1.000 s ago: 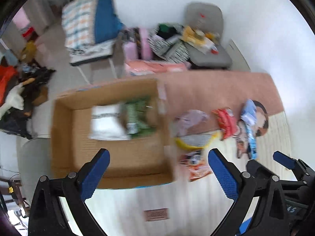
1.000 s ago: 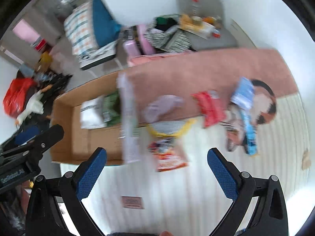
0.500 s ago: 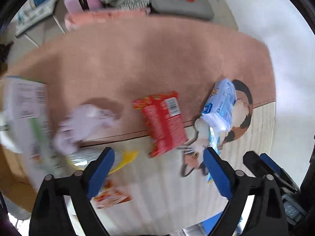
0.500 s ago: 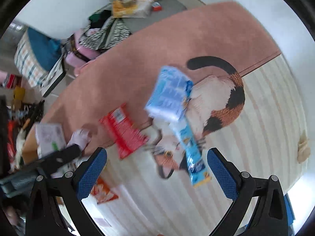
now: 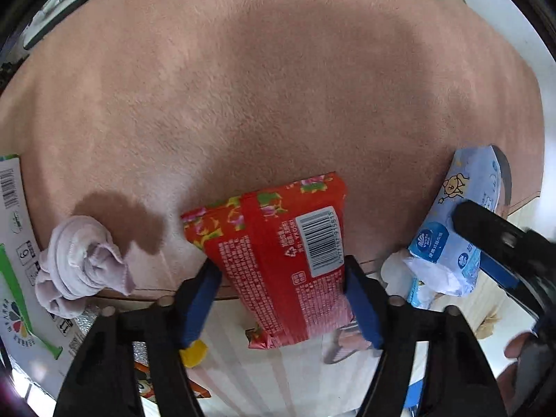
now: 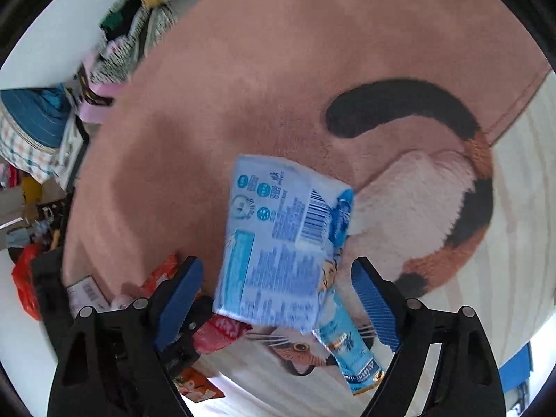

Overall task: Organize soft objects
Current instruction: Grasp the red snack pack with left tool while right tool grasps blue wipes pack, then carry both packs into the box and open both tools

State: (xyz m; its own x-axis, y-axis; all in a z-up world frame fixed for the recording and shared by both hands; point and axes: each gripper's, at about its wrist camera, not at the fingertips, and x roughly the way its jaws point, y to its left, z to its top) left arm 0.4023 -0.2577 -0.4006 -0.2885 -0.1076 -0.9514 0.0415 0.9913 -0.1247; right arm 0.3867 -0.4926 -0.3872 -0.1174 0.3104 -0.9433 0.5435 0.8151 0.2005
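Observation:
My left gripper [image 5: 281, 299] is down on the rug with its blue pads on both sides of a red tissue pack [image 5: 278, 257]; the pads touch or nearly touch its edges. My right gripper [image 6: 274, 302] is open and straddles a light blue tissue pack [image 6: 278, 243], with gaps on both sides. That blue pack also shows in the left wrist view [image 5: 451, 229], with the right gripper beside it. A rolled lilac cloth [image 5: 80, 260] lies to the left of the red pack. A slim blue packet [image 6: 347, 347] lies under the blue pack's near end.
The objects lie on a pink and striped rug with a cat picture [image 6: 434, 208]. A white and green carton flap [image 5: 14, 243] is at the left edge. An orange snack packet [image 6: 194, 385] and a yellow one [image 5: 194, 351] lie near my fingers. Clutter [image 6: 114, 45] lines the far wall.
Both grippers have swung right from the cardboard box and come down low over the rug. The left has narrowed around the red pack; the right has closed in on the blue pack.

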